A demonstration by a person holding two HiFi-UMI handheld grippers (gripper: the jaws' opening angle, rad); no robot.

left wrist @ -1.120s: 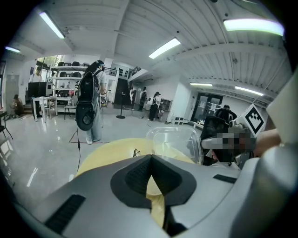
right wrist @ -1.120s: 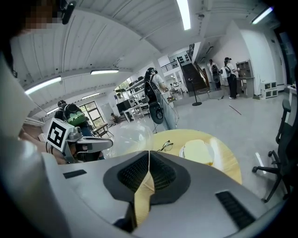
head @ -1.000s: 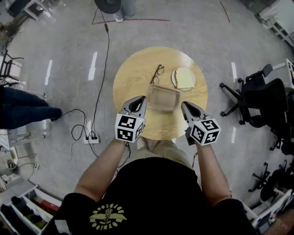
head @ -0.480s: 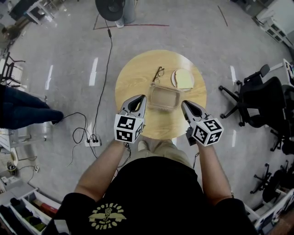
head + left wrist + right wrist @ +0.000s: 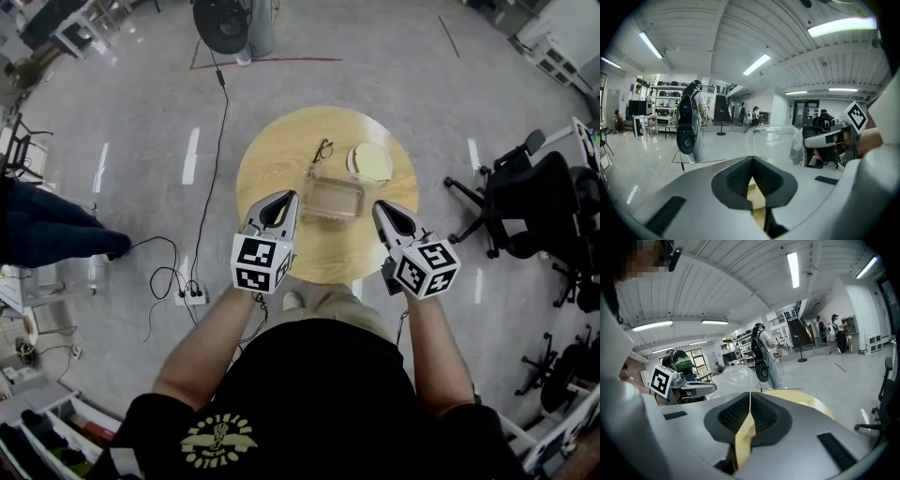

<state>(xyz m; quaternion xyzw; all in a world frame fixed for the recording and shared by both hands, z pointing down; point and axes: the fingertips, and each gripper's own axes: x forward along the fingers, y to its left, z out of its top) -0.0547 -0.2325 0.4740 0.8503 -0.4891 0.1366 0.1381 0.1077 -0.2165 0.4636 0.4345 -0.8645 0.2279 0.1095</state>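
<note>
A clear plastic container (image 5: 333, 199) stands on the round wooden table (image 5: 272, 164), between my two grippers. My left gripper (image 5: 288, 198) hovers at its left side, jaws shut and empty. My right gripper (image 5: 380, 207) hovers at its right side, also shut and empty. In the left gripper view the shut left gripper (image 5: 751, 158) points at the container (image 5: 776, 143), with the right gripper (image 5: 833, 138) beyond it. The right gripper view shows the shut right gripper (image 5: 750, 393), the container (image 5: 734, 377) and the left gripper (image 5: 680, 385) behind.
Glasses (image 5: 322, 150) and a plate with bread (image 5: 370, 161) lie on the table's far half. Black office chairs (image 5: 525, 202) stand to the right. A cable and power strip (image 5: 192, 295) lie on the floor at left. A person with a backpack (image 5: 690, 119) stands beyond the table.
Both grippers have tilted upward, so their views show less of the table and the bread plate has left the right gripper view. Jaws stay shut; the container has not moved.
</note>
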